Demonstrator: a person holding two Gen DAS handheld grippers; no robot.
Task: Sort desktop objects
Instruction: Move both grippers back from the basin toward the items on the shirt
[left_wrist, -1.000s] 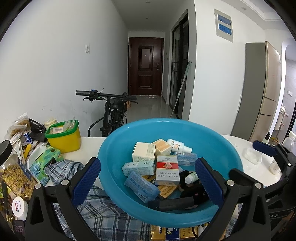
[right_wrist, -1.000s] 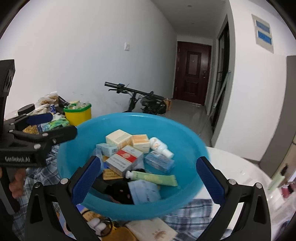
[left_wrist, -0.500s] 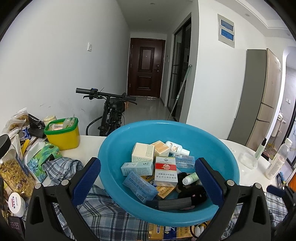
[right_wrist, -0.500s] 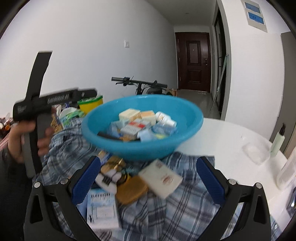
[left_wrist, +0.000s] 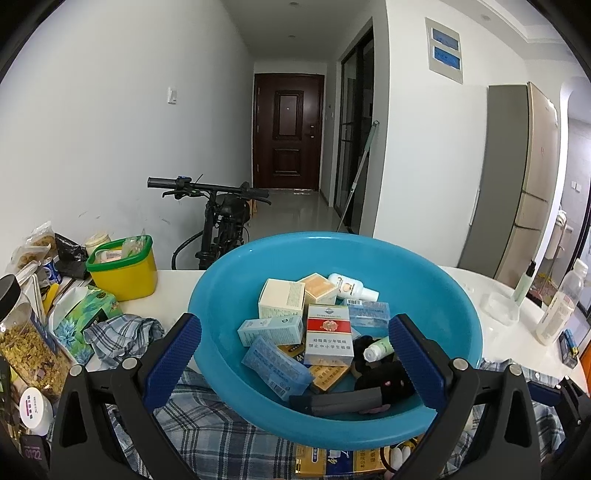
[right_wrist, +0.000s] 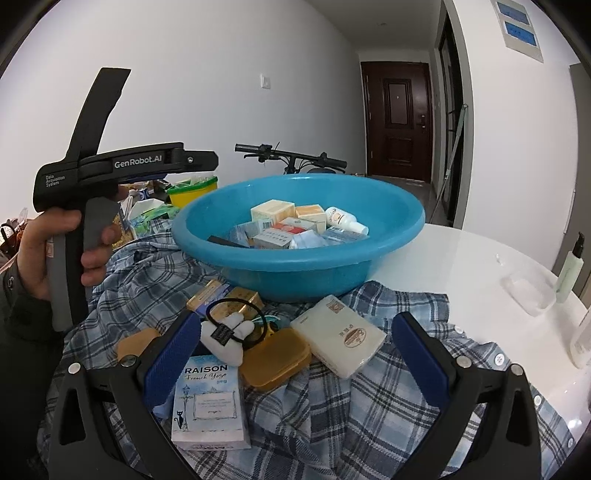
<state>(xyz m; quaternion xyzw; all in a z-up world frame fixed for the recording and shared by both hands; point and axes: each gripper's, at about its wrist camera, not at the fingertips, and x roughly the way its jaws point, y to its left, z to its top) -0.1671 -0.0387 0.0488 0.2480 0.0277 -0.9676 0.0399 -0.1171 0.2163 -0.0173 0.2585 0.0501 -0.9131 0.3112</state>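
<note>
A blue basin on the white table holds several small boxes, a red-and-white pack, a white bottle and dark items. My left gripper hovers open in front of the basin, nothing between its fingers. In the right wrist view the basin stands further back on a plaid shirt. My right gripper is open low over loose items: a RAISON box, an amber case, a cream pack and a white plush hair tie. A hand grips the left gripper's handle.
A yellow tub with a green rim, a tissue pack and a jar crowd the table's left. A clear dish and bottles stand at the right. A bicycle leans behind the table.
My right gripper has pulled back and down from over the basin to the loose items on the plaid shirt. The left gripper has barely moved.
</note>
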